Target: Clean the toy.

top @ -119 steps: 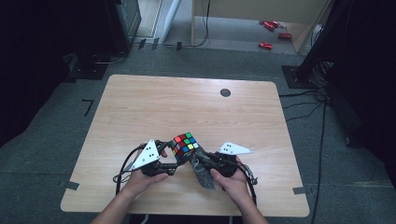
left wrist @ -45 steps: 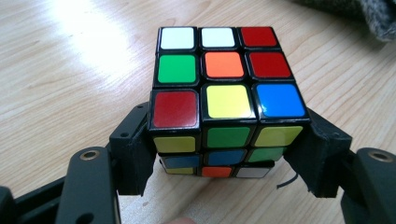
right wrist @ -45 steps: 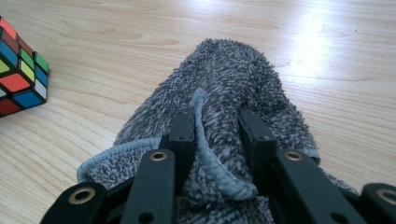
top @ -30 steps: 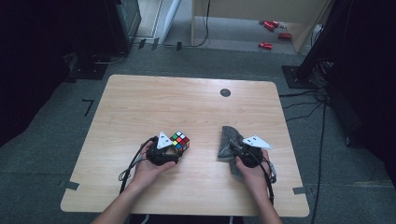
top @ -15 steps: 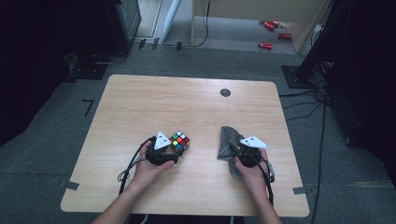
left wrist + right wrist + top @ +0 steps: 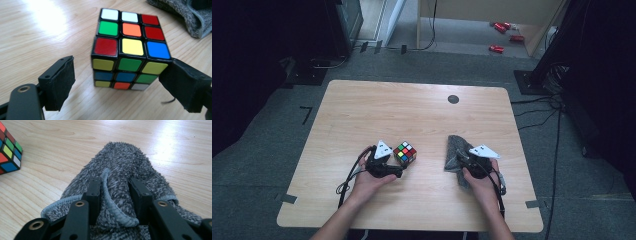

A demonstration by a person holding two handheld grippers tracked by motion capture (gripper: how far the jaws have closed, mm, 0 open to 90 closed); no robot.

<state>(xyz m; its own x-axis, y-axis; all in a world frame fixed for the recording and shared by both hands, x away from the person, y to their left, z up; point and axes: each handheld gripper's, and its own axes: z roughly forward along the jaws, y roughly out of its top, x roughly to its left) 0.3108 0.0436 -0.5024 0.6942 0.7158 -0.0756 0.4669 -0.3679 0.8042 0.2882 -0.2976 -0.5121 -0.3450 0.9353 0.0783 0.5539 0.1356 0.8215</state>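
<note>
Left gripper view: I am seeing my left hand-held gripper point(image 6: 117, 83) just opening off the puzzle cube point(image 6: 130, 47) sitting on the surface point(image 6: 37, 32), while my right hand-held gripper point(image 6: 116, 195) is pinching the grey cloth point(image 6: 125, 160).

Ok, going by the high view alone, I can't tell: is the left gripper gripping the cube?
Observer: No. The left gripper is open. Its jaws have just been opening, and the cube stands between them.
Operator: And the right gripper?
Observer: The right gripper is shut on a raised fold of the grey cloth.
Operator: What colour is the centre of the cube's top face?
Observer: Orange.
</note>
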